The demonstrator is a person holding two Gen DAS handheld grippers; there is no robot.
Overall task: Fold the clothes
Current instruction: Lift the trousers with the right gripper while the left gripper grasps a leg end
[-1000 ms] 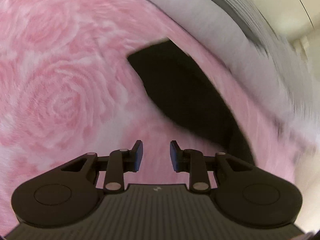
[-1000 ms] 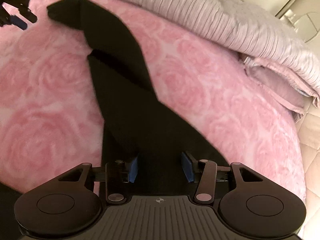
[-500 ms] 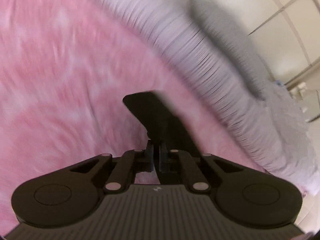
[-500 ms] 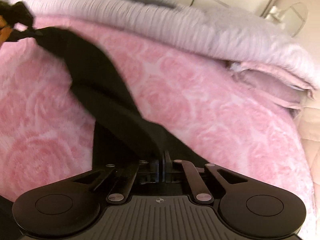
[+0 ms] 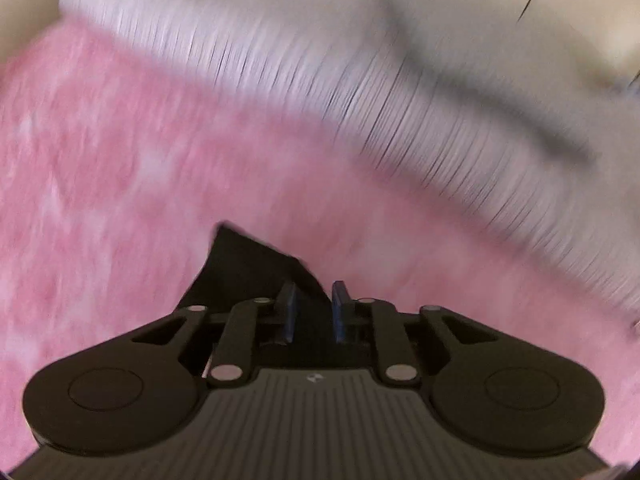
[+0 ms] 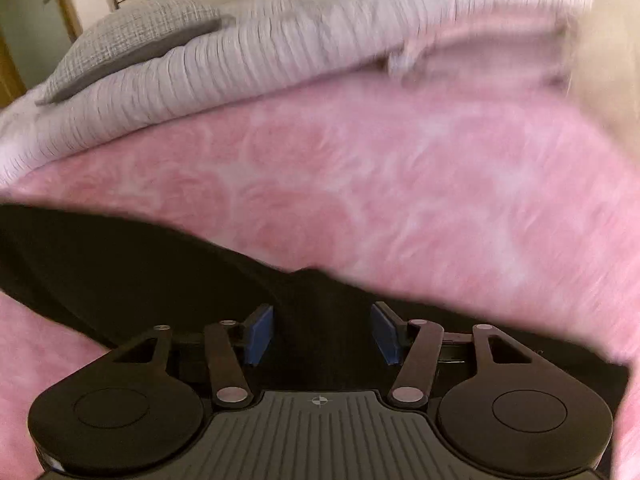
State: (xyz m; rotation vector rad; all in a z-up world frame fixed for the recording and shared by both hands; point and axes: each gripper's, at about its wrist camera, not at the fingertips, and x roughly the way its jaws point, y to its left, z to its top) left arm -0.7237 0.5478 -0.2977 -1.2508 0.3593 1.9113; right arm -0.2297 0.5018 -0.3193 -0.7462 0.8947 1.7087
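Though blurred, black garment [image 6: 132,268] seemingly between both parted tongs, left [image 5: 313,308] and right [image 6: 322,334], on pink blanket [image 6: 400,184]

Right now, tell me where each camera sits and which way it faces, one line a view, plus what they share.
Left wrist: on the left gripper, looking forward along its open fingers, low over the pink rose blanket toward the ribbed white duvet; a black garment corner lies just ahead.
Right wrist: on the right gripper, fingers open over the same garment, facing the duvet and a grey pillow.
Shared: blanket, duvet, garment.
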